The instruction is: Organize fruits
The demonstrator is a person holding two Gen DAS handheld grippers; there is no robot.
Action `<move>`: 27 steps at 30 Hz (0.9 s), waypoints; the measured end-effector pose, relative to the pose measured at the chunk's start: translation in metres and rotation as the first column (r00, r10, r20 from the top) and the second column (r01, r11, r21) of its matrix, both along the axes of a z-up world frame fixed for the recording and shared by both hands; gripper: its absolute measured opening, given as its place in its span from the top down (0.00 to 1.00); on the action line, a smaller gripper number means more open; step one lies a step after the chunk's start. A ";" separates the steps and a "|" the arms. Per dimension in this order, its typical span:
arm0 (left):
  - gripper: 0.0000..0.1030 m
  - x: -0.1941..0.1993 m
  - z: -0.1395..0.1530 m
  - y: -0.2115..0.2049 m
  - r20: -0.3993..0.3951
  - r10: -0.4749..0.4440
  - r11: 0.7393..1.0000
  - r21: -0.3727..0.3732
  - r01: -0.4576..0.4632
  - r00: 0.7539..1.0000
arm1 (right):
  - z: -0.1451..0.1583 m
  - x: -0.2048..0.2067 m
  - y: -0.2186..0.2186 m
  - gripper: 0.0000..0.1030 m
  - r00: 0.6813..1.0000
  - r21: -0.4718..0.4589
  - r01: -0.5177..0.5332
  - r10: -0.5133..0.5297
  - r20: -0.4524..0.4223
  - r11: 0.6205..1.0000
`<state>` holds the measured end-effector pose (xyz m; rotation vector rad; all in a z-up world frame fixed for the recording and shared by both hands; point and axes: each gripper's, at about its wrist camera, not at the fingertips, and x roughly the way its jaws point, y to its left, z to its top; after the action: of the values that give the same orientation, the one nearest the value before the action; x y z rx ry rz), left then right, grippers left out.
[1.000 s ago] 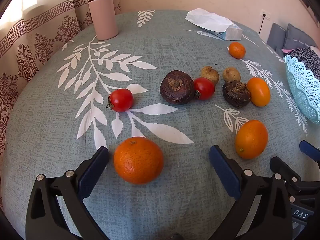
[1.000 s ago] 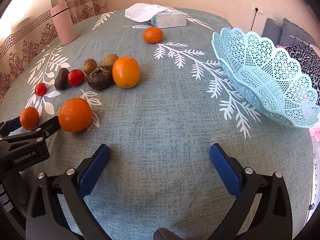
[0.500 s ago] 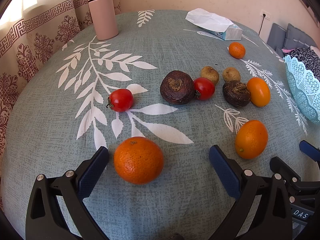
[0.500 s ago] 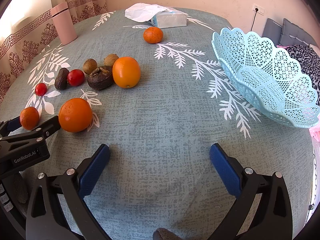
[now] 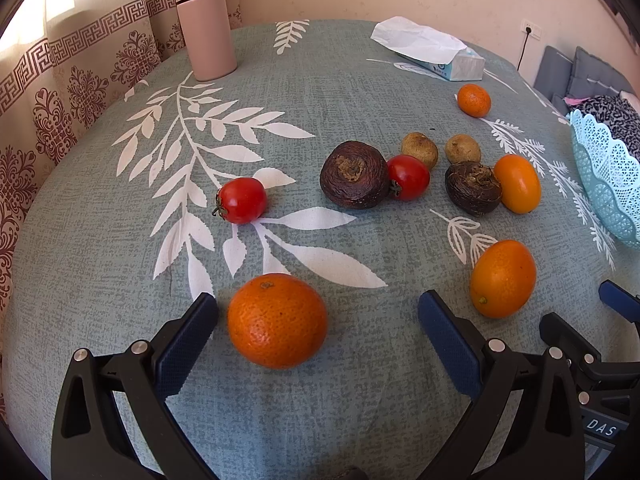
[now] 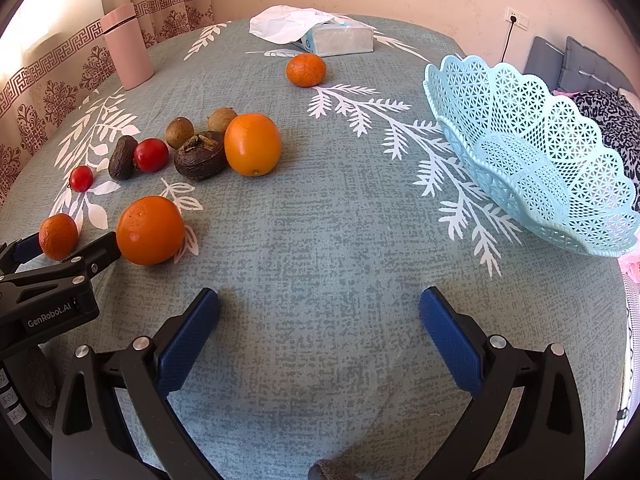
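Pink flask [image 5: 206, 26] stands far left, out of my way. My left gripper [image 5: 318, 330] has its fingers spread with the rough orange [image 5: 277, 320] between them, nearer the left finger, apparently untouched, so I judge a pinch comes next. Counting rightward across the worktop [image 5: 320, 80]: two tomatoes [image 5: 241, 200], two dark wrinkled fruits [image 5: 354, 174], two small brown ones [image 5: 419, 149], two smooth oranges [image 5: 503, 278], and one mandarin [image 5: 474, 100] by the tissue pack [image 5: 432, 50]. My right gripper [image 6: 319, 330] hovers spread over bare cloth, holding nothing (probably waiting its turn). Far right, the blue lattice basket [image 6: 532, 152] sits empty, where I suppose all fruit should go.
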<state>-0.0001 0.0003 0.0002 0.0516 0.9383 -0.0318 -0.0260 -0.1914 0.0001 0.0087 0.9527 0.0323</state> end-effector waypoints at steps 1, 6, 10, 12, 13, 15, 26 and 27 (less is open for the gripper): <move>0.05 0.000 0.000 0.000 0.000 0.000 1.000 0.000 0.000 1.000 | 0.000 0.000 0.000 0.02 1.000 0.000 0.000 0.000 0.000 1.000; 0.05 0.000 0.000 0.000 0.000 0.000 1.000 0.000 0.000 1.000 | 0.000 0.000 0.000 0.02 1.000 0.000 0.000 0.000 0.000 1.000; 0.05 0.000 0.000 0.000 0.000 0.000 1.000 0.000 0.000 1.000 | 0.000 0.000 0.000 0.02 1.000 0.001 0.000 0.000 0.000 1.000; 0.05 0.000 0.000 0.000 0.000 0.000 1.000 0.000 0.000 1.000 | 0.000 0.000 0.000 0.02 1.000 0.006 0.000 0.000 0.002 1.000; 0.05 0.000 0.000 0.000 0.000 0.000 1.000 0.000 0.000 1.000 | 0.000 -0.001 0.000 0.02 1.000 0.008 0.000 0.000 0.003 1.000; 0.05 0.000 0.000 0.000 0.000 0.000 1.000 0.000 0.000 1.000 | 0.000 -0.001 -0.001 0.02 1.000 0.014 0.000 0.000 0.005 1.000; 0.05 -0.007 0.012 0.016 0.027 -0.053 0.991 -0.122 0.056 0.998 | 0.002 -0.005 -0.006 0.02 0.999 0.074 -0.025 0.023 0.026 0.997; 0.05 -0.008 0.014 0.021 0.037 -0.057 0.989 -0.134 0.061 0.998 | 0.003 -0.005 -0.006 0.02 0.999 0.078 -0.034 0.032 0.028 0.996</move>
<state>-0.0085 0.0217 0.0142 -0.0460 0.8992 -0.1489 -0.0313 -0.1971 0.0026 0.0650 0.9241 0.1006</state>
